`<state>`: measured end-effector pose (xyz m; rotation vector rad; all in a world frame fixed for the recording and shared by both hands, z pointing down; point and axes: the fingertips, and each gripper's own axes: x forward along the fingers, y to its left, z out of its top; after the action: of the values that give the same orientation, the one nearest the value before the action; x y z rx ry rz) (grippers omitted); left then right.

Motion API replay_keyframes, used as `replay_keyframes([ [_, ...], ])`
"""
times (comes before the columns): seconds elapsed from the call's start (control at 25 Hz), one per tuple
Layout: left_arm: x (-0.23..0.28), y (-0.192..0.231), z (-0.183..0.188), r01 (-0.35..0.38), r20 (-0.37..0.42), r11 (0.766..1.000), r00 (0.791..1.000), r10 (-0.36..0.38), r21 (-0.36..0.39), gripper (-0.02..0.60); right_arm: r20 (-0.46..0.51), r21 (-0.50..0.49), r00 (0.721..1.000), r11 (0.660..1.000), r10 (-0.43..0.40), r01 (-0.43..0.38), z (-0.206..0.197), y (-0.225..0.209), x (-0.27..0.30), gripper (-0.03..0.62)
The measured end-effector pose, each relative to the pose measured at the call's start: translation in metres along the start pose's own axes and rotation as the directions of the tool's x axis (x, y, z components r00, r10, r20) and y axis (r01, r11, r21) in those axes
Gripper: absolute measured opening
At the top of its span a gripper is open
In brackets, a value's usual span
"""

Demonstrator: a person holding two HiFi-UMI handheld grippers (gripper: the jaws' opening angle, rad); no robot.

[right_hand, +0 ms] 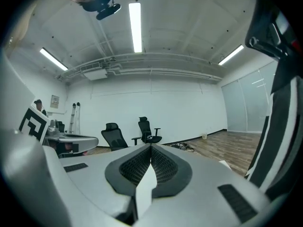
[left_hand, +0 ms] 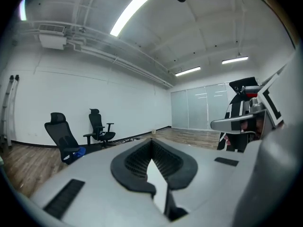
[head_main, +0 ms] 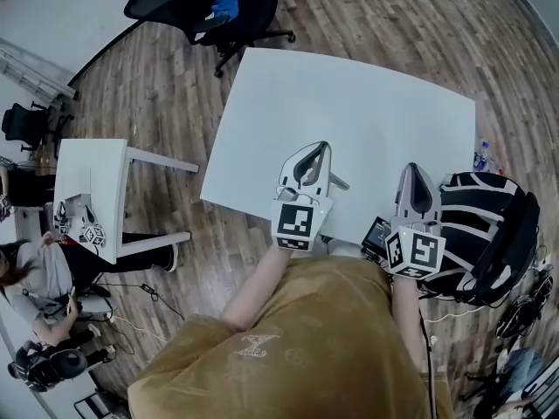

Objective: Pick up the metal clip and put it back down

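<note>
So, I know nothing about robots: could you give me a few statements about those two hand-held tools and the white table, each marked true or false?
1. The left tool has its jaws closed together with nothing between them. True.
2. The right tool is gripping a metal clip. False: its jaws are together and nothing sits between them.
3. The table has a black top. False: the top is white.
4. A black office chair stands on the wooden floor beyond the table's far side. True.
5. Both tools hang over the far edge of the table. False: in the head view both are at the near edge, close to the person.
</note>
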<state>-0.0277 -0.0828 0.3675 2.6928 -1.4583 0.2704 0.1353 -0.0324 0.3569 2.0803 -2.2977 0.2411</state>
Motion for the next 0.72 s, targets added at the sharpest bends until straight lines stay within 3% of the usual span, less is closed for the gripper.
replay_keyframes([
  [0.36, -0.005, 0.007, 0.029, -0.028, 0.07, 1.0, 0.997, 0.028, -0.007, 0.006, 0.078, -0.038, 0.997, 0.999, 0.026, -0.023, 0.028, 0.006, -0.005, 0.009],
  [0.72, -0.004, 0.005, 0.032, -0.032, 0.058, 0.999, 0.998, 0.031, 0.003, 0.006, 0.078, -0.04, 0.997, 0.999, 0.014, -0.011, 0.033, -0.003, -0.002, 0.009],
])
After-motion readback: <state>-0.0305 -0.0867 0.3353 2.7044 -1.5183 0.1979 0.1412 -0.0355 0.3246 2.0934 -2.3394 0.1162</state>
